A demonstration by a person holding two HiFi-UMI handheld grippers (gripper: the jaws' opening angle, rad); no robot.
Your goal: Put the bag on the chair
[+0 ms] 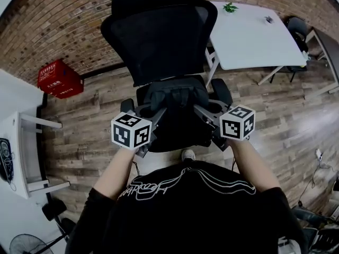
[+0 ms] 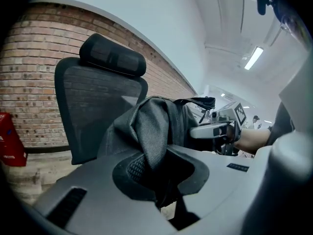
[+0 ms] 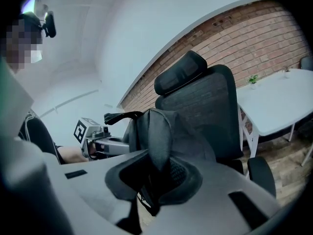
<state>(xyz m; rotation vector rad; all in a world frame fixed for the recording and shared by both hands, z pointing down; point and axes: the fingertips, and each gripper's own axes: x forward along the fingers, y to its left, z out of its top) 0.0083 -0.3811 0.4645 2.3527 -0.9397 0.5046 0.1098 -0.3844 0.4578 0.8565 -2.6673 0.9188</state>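
dark grey bag (image 1: pixel 175 95) clamped in jaws of left gripper (image 2: pixel 157 176) and right gripper (image 3: pixel 155 181), before chair (image 1: pixel 159 33) backrest.

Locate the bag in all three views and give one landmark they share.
Head view: bag centre, just below the chair backrest.
Left gripper view: bag centre, fabric pinched between the jaws.
Right gripper view: bag centre, fabric pinched between the jaws.
Shared landmark: chair backrest.

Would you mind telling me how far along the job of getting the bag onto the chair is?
Done: the bag is grasped, its fabric pinched in both the left gripper and the right gripper. In hand: it is held over the chair seat. Left: setting it down and releasing; whether it already rests there is unclear.
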